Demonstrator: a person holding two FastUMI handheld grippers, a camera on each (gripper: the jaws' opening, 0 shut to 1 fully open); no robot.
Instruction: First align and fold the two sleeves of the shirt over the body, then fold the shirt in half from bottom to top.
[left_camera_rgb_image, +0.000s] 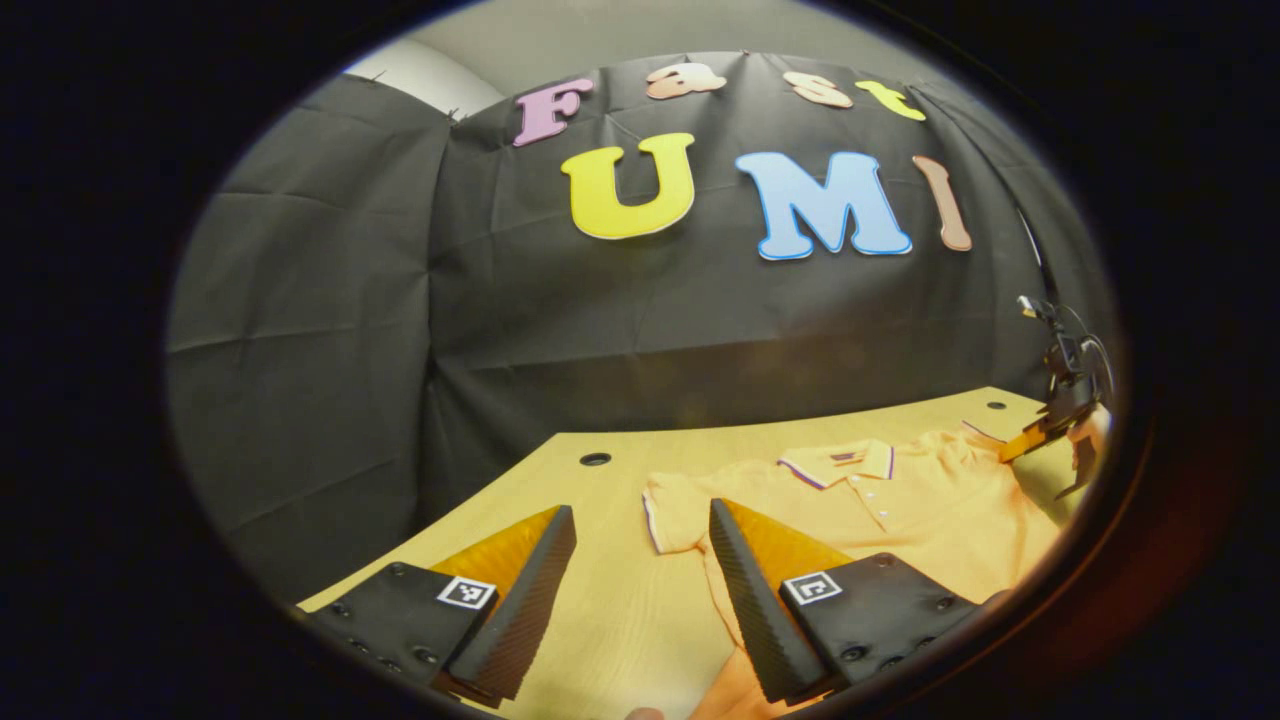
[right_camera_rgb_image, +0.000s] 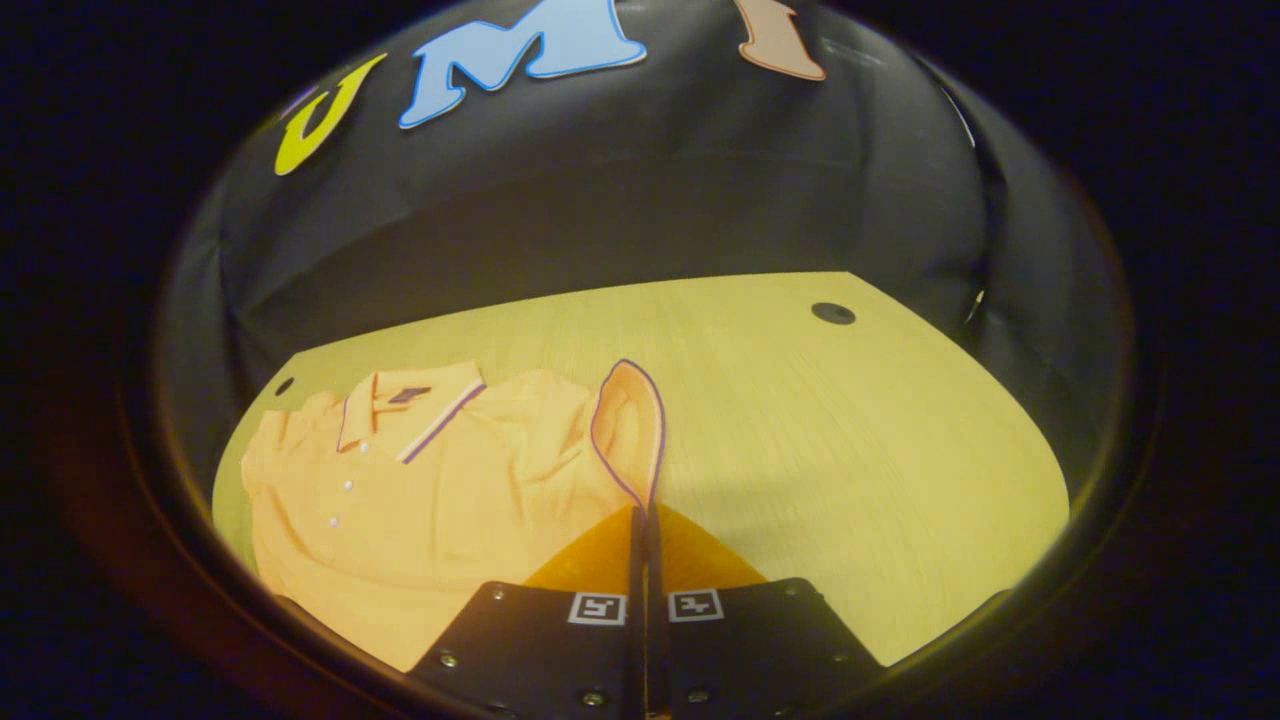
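The right gripper was closed on the orange polo shirt's sleeve cuff, folding it inward next; the left gripper was wide open, empty.

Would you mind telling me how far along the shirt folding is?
Nothing is folded yet: the shirt lies flat on the table. In hand: the right tool is shut on one sleeve, lifting it. The left tool is open above the other sleeve. Both sleeve folds and the bottom-to-top fold remain.
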